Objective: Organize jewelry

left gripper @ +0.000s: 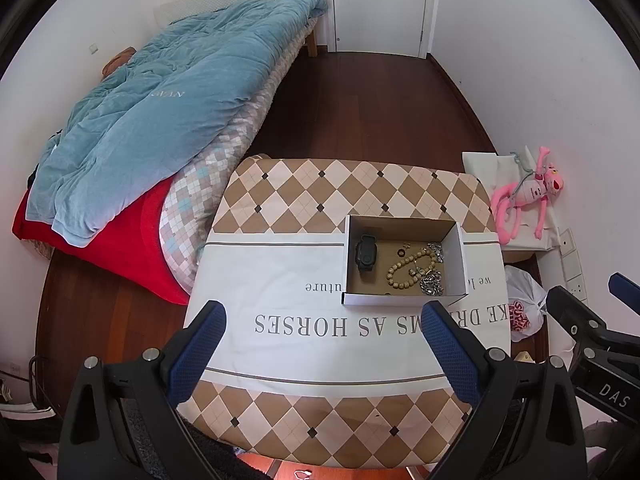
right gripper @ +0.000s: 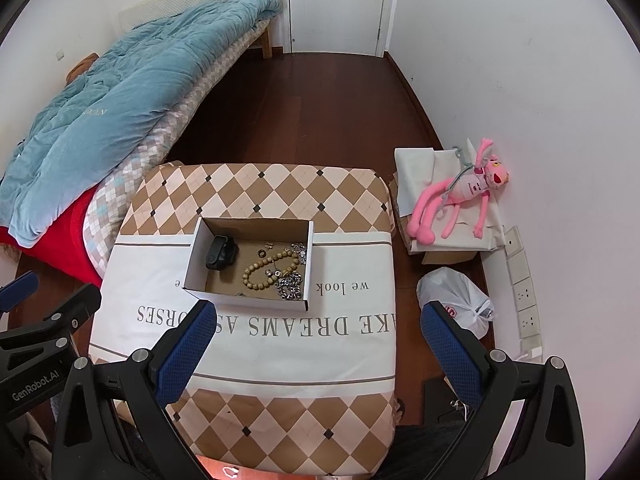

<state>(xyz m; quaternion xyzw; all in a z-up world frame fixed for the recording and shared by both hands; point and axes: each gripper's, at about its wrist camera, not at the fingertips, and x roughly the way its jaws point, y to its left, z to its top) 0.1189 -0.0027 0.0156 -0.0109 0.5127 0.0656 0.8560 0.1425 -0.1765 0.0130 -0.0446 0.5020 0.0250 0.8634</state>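
Jewelry (left gripper: 416, 270) inside cardboard box (left gripper: 404, 300) on table (left gripper: 280, 280); left tool (left gripper: 324, 320) and right tool (right gripper: 316, 320) wide, empty.

A bed with a blue quilt (left gripper: 160, 120) and a red blanket (left gripper: 120, 248) stands along the left wall. A white door (right gripper: 336, 4) closes the far end of the dark wooden floor (right gripper: 312, 120). A pink plush toy (right gripper: 460, 196) lies against the right wall, near a white plastic bag (right gripper: 456, 296).
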